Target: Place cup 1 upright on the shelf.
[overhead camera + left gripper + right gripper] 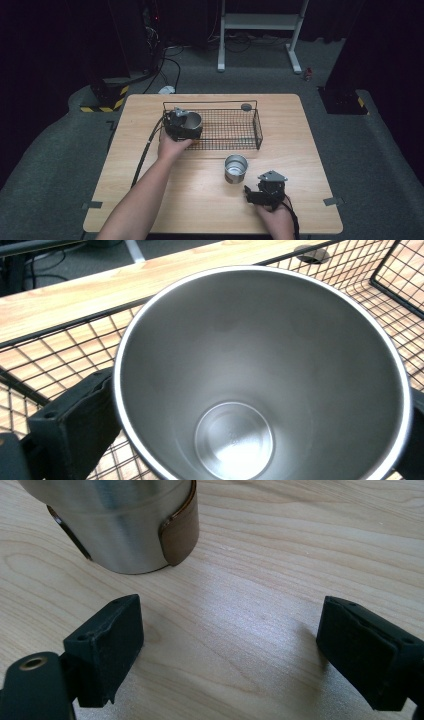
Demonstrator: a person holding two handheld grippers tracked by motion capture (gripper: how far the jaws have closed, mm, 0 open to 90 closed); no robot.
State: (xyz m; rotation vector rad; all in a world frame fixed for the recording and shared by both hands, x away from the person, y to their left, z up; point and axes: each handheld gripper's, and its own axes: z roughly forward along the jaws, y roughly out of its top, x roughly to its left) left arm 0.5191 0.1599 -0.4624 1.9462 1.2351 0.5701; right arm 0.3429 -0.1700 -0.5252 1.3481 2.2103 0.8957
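Left claw (186,125) reaches forward, apparently clamped; right claw (230,645) rests low, jaws wide apart.

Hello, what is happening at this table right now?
A person works with two grippers. The left gripper holds a shiny steel cup over the left end of the black wire basket. The right gripper rests open on the wooden table, near a second steel cup standing upright.

We find no text, label, brand or number that can be read. The steel cup (260,375) carries a faint stamped mark on its inner bottom, too blurred for us to make out. The second cup (120,520) bears a plain brown patch without lettering.
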